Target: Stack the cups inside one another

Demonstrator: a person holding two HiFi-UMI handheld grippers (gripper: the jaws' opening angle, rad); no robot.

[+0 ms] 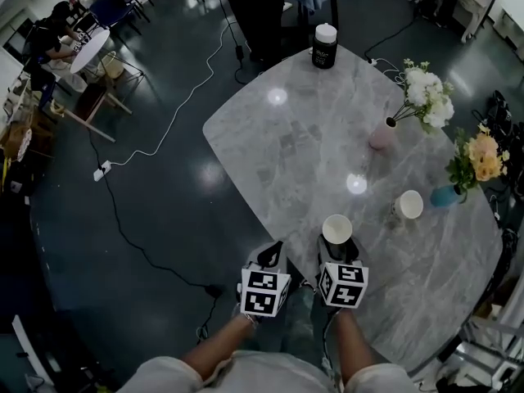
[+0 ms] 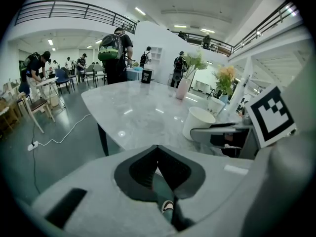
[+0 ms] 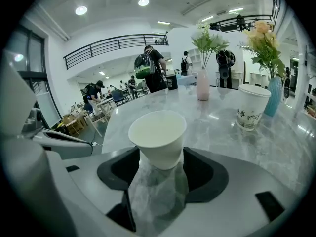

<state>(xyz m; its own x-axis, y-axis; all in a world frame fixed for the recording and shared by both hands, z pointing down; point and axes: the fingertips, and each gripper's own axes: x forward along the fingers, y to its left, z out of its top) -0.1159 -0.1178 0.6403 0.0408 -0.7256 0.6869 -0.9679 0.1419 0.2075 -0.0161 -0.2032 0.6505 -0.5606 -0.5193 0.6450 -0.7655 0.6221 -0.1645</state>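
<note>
- Right gripper (image 3: 159, 158): its jaws stand wide apart with the near cup (image 3: 158, 137) between them. No pad visibly presses on the cup wall, so the cup probably rests on the desk (image 1: 311, 154) and is not held.
- Left gripper (image 2: 158, 149): its jaws are together on nothing. It hangs at the desk's near edge, beside the right gripper.
- Far cup (image 1: 408, 205): it stands upright and well apart from the near cup, close to the blue vase (image 1: 446, 195) and its flowers.
- Risk 1: the near cup looks slightly tilted in the right gripper view. If one pad meets it before the other, the cup could tip or slide towards the desk's edge, which is close by.
- Risk 2: the wall appears to be thin paper, so a hard squeeze may dent it, and a dented cup would jam when nested.
- Risk 3: a carry towards the far cup passes near the blue vase, and a wide swing could knock it.
- Risk 4: the far cup has nothing to steady it, so an off-centre insertion could push it over.
</note>
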